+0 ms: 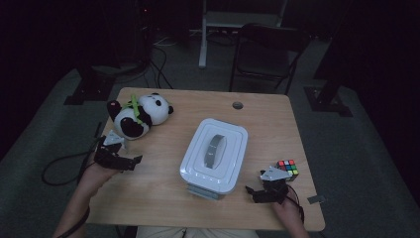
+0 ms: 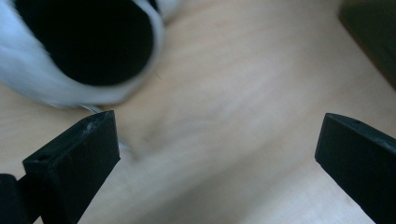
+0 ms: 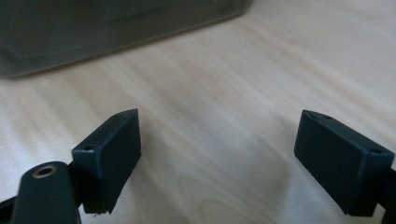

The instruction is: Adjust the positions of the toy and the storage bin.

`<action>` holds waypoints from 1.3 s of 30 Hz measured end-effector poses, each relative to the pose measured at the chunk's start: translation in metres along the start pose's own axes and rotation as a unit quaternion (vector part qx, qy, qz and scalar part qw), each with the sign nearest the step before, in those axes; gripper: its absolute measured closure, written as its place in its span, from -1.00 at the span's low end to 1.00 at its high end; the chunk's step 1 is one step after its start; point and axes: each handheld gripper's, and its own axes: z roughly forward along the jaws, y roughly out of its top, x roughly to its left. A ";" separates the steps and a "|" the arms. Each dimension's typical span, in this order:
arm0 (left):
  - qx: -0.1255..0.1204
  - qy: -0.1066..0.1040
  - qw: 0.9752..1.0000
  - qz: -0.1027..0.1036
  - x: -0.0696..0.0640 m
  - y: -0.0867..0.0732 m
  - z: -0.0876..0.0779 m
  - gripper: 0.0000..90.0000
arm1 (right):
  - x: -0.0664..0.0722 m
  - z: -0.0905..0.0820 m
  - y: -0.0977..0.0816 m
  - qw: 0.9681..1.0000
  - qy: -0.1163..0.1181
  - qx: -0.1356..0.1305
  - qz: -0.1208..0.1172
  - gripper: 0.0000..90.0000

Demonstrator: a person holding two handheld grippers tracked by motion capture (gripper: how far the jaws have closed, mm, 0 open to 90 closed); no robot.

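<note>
Plush panda lying on its side at far left corner of surface, untouched, just ahead of left gripper. Fingers spread wide, empty (panda's black-and-white flank close, in left gripper view). Right gripper likewise wide open, empty, near white lidded box; puzzle cube beside it. Judged: nothing grasped yet, all work ahead.

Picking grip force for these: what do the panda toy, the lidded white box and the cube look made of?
Panda toy: soft plush, going by its fuzzy, rounded black-and-white body. White box: probably hard moulded plastic, with smooth, rounded corners and a grey handle on the lid. Cube: likely rigid plastic, with flat coloured tiles in a dark frame.
</note>
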 end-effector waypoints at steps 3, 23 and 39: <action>-0.009 0.014 1.000 0.001 0.010 0.010 0.002 -0.99 | -0.003 0.001 0.000 1.000 0.011 0.008 0.012 -0.68; 0.004 0.090 0.995 -0.038 0.047 0.044 0.060 -0.57 | -0.004 0.002 0.000 0.999 0.015 0.013 0.030 -0.68; -0.013 0.112 0.992 -0.052 0.032 0.034 0.048 0.23 | -0.004 0.002 0.000 0.999 0.015 0.013 0.031 -0.67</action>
